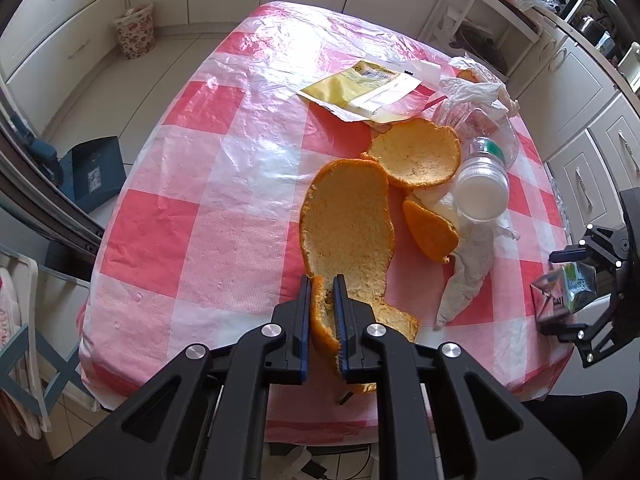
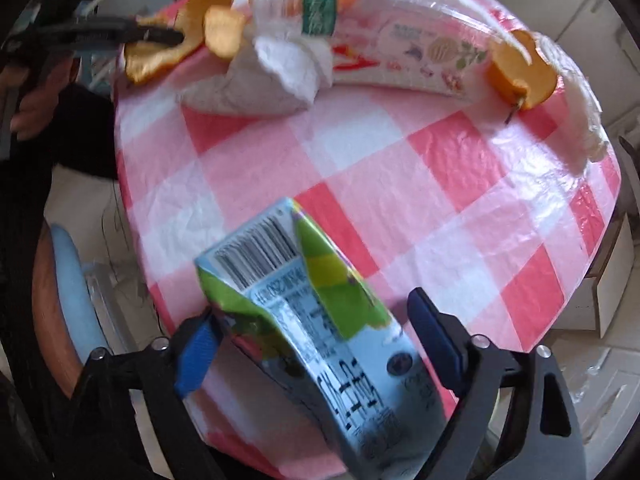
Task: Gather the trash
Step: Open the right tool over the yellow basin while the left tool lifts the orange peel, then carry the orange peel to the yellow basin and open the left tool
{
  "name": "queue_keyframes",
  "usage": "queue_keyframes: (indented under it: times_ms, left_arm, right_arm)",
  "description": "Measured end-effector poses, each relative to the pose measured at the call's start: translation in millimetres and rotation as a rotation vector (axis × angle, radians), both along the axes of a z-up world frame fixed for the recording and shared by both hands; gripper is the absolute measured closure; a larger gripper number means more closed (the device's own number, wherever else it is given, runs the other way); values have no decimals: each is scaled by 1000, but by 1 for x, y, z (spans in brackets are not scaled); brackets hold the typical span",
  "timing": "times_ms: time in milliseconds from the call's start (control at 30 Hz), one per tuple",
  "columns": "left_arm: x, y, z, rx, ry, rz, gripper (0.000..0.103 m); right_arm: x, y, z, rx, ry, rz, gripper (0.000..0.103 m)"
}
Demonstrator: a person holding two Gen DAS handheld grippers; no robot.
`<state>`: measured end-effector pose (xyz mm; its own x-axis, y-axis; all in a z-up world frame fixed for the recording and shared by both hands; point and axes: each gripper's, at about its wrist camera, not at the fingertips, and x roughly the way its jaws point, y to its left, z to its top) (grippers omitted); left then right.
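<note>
My left gripper (image 1: 322, 304) is shut on the near end of a long orange peel (image 1: 346, 224) that lies on the checked table (image 1: 200, 208). More peel (image 1: 416, 152), a clear plastic bottle (image 1: 482, 186), crumpled tissue (image 1: 468, 268) and a yellow wrapper (image 1: 360, 90) lie beyond it. My right gripper (image 2: 316, 344) holds a crushed green and blue juice carton (image 2: 316, 320) between its fingers above the table's edge; it also shows in the left wrist view (image 1: 568, 292). The right wrist view shows the left gripper (image 2: 168, 36) on the peel (image 2: 160, 56).
A floral bin (image 1: 135, 34) stands on the floor beyond the table. A blue dustpan (image 1: 94, 172) lies on the floor to the left. Kitchen cabinets (image 1: 580, 92) run along the right. A piece of orange peel (image 2: 520, 74) and a printed bag (image 2: 420, 56) lie at the far side.
</note>
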<state>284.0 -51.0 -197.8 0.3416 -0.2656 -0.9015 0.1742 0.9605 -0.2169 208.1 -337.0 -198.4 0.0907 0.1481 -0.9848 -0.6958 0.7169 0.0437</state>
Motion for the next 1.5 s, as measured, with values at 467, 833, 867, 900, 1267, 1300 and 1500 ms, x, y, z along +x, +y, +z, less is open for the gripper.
queue_keyframes:
  times_ms: [467, 833, 867, 900, 1267, 1300, 1500]
  left_arm:
    - [-10, 16, 27, -55, -82, 44, 97]
    - [-18, 27, 50, -141, -145, 65, 98]
    - [-18, 26, 48, -139, -139, 65, 98]
    - [-17, 25, 47, -138, -132, 65, 98]
    - [-29, -2, 75, -268, -197, -46, 98]
    - [-32, -10, 84, -282, -218, -71, 98]
    - [-48, -122, 112, -339, -223, -283, 98]
  right_arm:
    - [-18, -104, 77, 463, -262, -557, 39]
    - [-45, -219, 64, 496, -310, -936, 92]
    - [-45, -216, 59, 488, -293, -939, 91]
    - [-43, -214, 55, 470, -279, -938, 89]
    - [-55, -233, 81, 454, -410, -1050, 45]
    - [-57, -234, 88, 469, -433, -1058, 44]
    - [-79, -242, 138, 563, -627, -1085, 40]
